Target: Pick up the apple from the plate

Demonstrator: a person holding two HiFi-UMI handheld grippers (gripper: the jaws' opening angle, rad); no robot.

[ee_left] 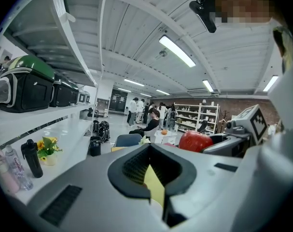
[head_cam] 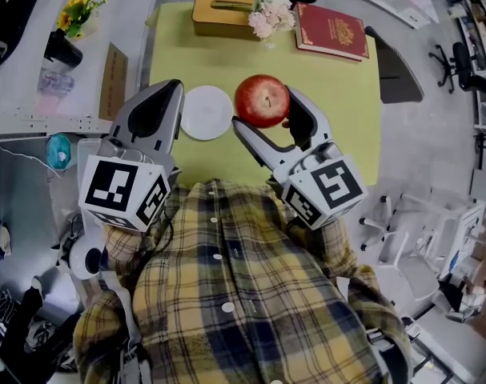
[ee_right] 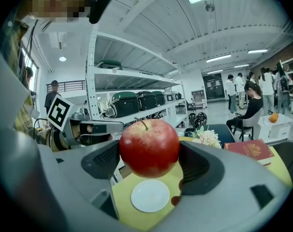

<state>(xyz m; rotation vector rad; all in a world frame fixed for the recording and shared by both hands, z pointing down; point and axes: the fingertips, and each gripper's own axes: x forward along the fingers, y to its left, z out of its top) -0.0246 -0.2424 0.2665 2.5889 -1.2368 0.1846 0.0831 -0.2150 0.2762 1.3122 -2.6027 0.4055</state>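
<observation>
A red apple (head_cam: 262, 100) hangs in the air above the yellow-green table (head_cam: 339, 102), with my right gripper (head_cam: 263, 120) shut on it. In the right gripper view the apple (ee_right: 149, 147) sits between the two jaws, and the white plate (ee_right: 150, 195) lies bare on the table below it. That plate (head_cam: 206, 112) is just left of the apple in the head view. My left gripper (head_cam: 166, 102) is held up beside the plate, its jaws closed together with nothing between them. The apple (ee_left: 195, 141) also shows at the right of the left gripper view.
At the table's far edge are a tan tissue box (head_cam: 224, 11), a bunch of pale flowers (head_cam: 271, 12) and a red booklet (head_cam: 331, 30). A white counter at the left carries yellow flowers (head_cam: 78, 10) and a black bottle (head_cam: 62, 50). Chairs and people are beyond.
</observation>
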